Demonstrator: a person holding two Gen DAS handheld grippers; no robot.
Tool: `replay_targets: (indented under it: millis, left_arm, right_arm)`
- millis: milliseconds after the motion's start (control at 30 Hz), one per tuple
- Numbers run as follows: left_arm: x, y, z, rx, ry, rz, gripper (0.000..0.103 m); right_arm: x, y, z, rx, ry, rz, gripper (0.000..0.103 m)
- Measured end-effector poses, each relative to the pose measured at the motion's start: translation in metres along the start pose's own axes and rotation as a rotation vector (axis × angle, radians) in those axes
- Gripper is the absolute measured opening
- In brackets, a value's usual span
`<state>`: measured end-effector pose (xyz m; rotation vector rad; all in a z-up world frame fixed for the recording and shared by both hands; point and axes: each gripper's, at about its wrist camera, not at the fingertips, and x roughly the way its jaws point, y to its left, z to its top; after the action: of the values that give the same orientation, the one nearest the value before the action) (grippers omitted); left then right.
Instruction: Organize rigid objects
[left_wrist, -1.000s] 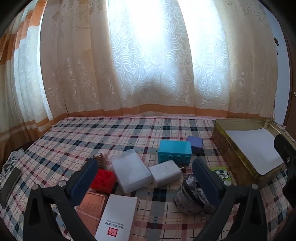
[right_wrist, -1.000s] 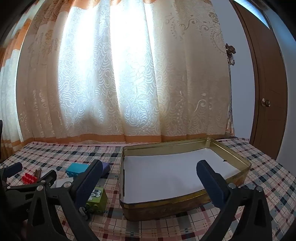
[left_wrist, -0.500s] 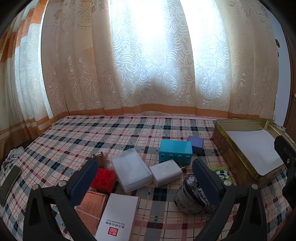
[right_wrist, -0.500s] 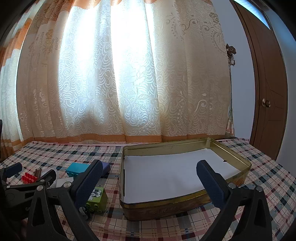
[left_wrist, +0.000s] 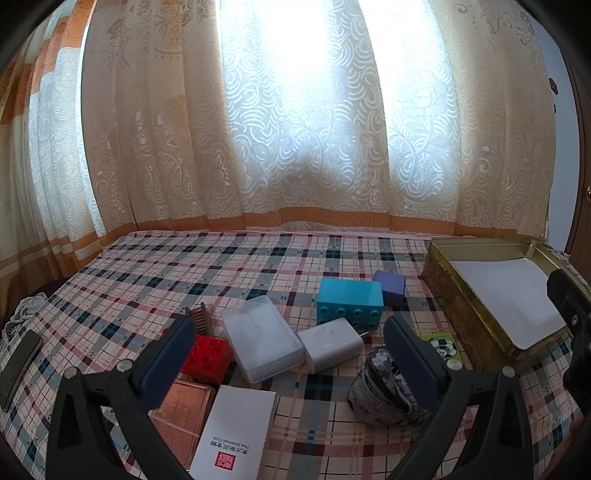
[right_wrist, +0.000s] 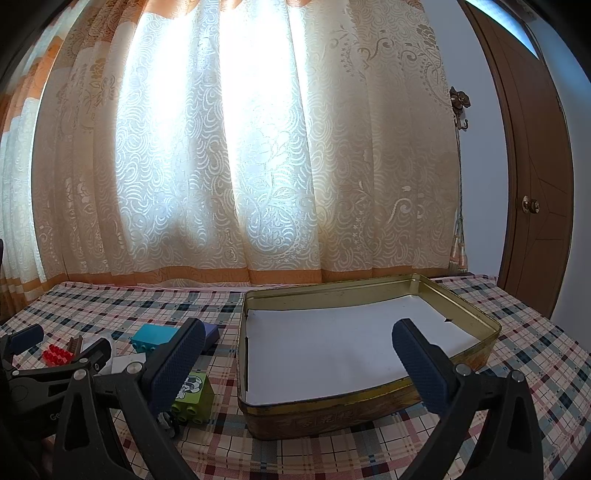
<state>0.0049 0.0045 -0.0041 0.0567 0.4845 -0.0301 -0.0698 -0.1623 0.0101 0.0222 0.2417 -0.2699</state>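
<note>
Hand-held grippers — left (left_wrist: 290, 352), right (right_wrist: 297, 354) — both spread wide, empty; four toy blocks (left_wrist: 349, 306), one tin (right_wrist: 369, 404).

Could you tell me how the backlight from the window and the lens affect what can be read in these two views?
Left wrist view: the curtain blows out white at centre, the turquoise brick stays readable, and fisheye bends the frame edges. Right wrist view: same glare, the tin front wall in shade, its white liner bright.
</note>
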Motion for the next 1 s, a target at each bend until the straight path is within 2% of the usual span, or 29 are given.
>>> replay_targets:
  millis: [1000]
  left_arm:
    - [-0.0023,0.0014,-0.003,-0.012,0.025,0.0,0.103]
  right_arm:
    - [-0.0009,0.0002,-0.001,0.011,0.002,0.016,0.102]
